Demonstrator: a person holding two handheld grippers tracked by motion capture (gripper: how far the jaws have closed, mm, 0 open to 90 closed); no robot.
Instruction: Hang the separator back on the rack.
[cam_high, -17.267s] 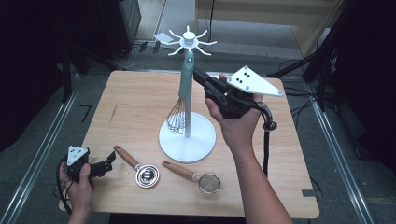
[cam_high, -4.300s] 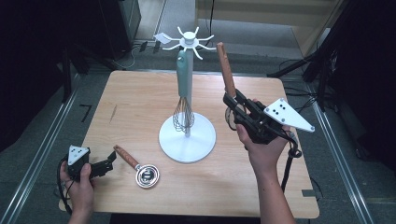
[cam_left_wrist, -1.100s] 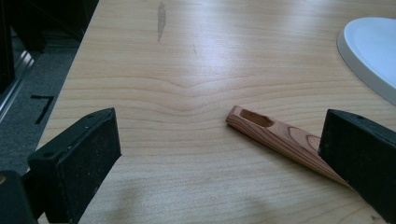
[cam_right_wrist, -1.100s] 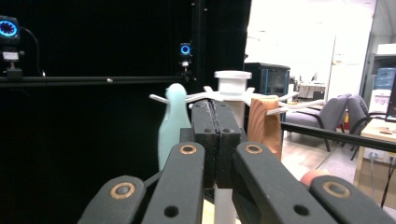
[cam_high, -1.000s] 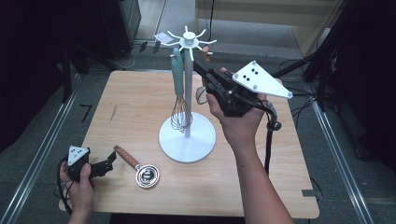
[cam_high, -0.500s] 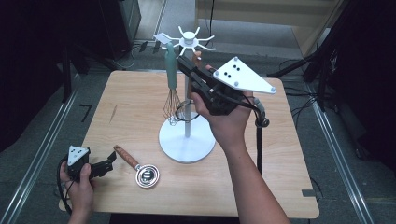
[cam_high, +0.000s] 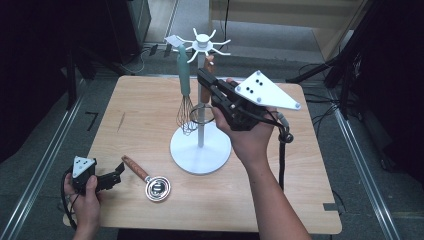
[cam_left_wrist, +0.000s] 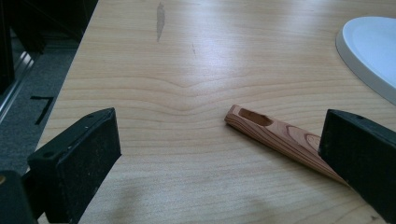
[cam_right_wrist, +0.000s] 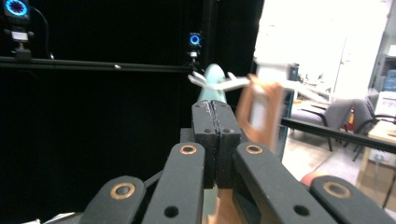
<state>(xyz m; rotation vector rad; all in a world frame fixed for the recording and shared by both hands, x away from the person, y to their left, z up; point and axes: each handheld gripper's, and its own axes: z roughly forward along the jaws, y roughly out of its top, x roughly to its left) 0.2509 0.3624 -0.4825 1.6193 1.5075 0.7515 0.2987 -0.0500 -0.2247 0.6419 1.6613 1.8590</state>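
A white hook stand (cam_high: 201, 40) rises from its round base (cam_high: 200, 150) mid-table. A teal-handled whisk (cam_high: 184, 80) hangs from one arm. Beside the post hangs a wooden-handled strainer (cam_high: 204, 95), its handle top (cam_right_wrist: 259, 112) at a hook arm. My right gripper (cam_high: 204, 76) is up at that handle with its jaws pressed together (cam_right_wrist: 215, 116); the handle stands just right of them, not between the pads. At the table's front left my left gripper (cam_high: 114, 176) rests open (cam_left_wrist: 219, 135), and the wooden handle (cam_left_wrist: 266, 130) of a small metal scoop (cam_high: 157, 188) lies between its jaws, by the right one.
The wooden table (cam_high: 145, 120) has bare surface left of the stand and along the right side. A dark mark (cam_left_wrist: 160, 14) shows on the wood. The right gripper's cable (cam_high: 281, 150) hangs beside the forearm. Dark equipment and rails surround the table.
The strainer, once lying at the table's front, is now up at the stand. Over the last second my right gripper moved left to the post and the whisk swung left. Left gripper unmoved.
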